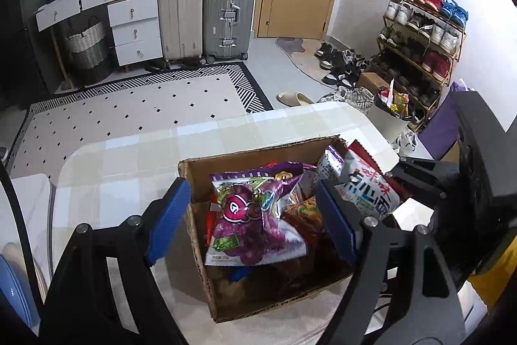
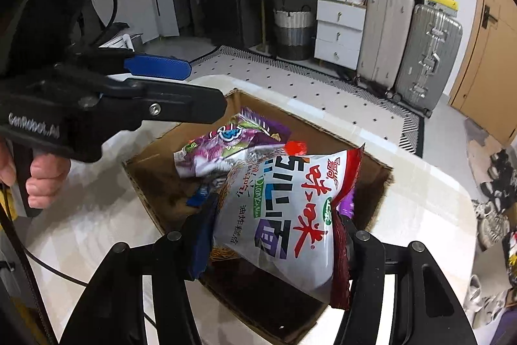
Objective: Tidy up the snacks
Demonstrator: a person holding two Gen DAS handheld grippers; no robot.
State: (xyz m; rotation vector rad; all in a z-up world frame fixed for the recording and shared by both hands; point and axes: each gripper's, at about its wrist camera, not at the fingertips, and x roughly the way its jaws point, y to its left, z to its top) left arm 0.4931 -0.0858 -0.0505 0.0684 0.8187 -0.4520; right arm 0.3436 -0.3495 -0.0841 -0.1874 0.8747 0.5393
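box [image 1: 194, 180] bottom hidden, red packet [image 2: 341, 264] mostly covered

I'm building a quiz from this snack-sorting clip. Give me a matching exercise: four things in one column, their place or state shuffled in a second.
Things:
1. white snack bag
2. purple snack bag
3. left gripper
4. cardboard box

Places or states:
a. open above the box, holding nothing
b. lying on top of the snacks in the box
c. standing on the table, flaps open
d. clamped in the right gripper

Pairs: 1-d, 2-b, 3-a, 4-c
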